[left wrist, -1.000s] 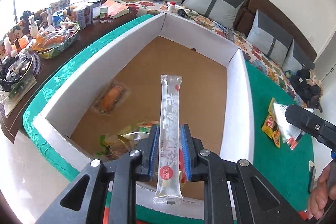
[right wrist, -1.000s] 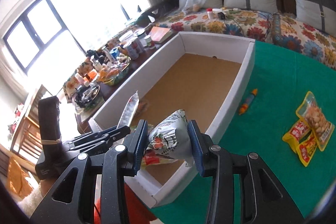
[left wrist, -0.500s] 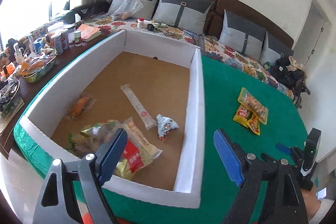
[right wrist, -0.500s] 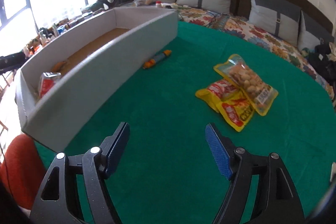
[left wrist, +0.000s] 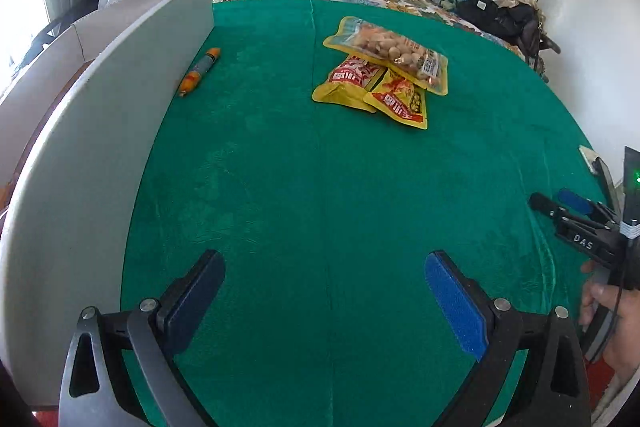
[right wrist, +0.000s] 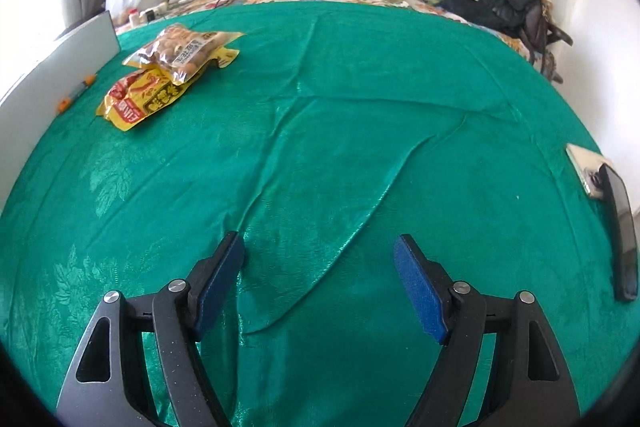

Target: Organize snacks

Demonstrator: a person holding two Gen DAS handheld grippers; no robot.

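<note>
From the left wrist camera, the white box wall [left wrist: 100,131] filled the nine o'clock side, standing on the green cloth [left wrist: 320,187]. Just beside its foot, at about eleven o'clock from the left gripper [left wrist: 324,279], lay an orange snack stick [left wrist: 200,71] — well apart from the pads. At roughly one o'clock, farther up the cloth, sat the pile of snacks: a clear bag of nuts [left wrist: 394,51] lying across two yellow packets [left wrist: 372,89]. The left gripper's jaws were spreading wide, with only bare cloth between them. At three o'clock the right gripper [left wrist: 560,205] came in from the edge, a hand [left wrist: 612,323] on its handle.

From the right wrist camera, the stick [right wrist: 77,91] and the box wall [right wrist: 60,67] lay at ten o'clock, and the nut bag [right wrist: 180,47] over the yellow packets [right wrist: 140,101] at about eleven — all well away from the right gripper [right wrist: 318,267]. Its jaws were opening too, nothing between them but wrinkled cloth [right wrist: 340,147]. At three o'clock a dark flat device [right wrist: 620,227] lay near the cloth's edge.
</note>
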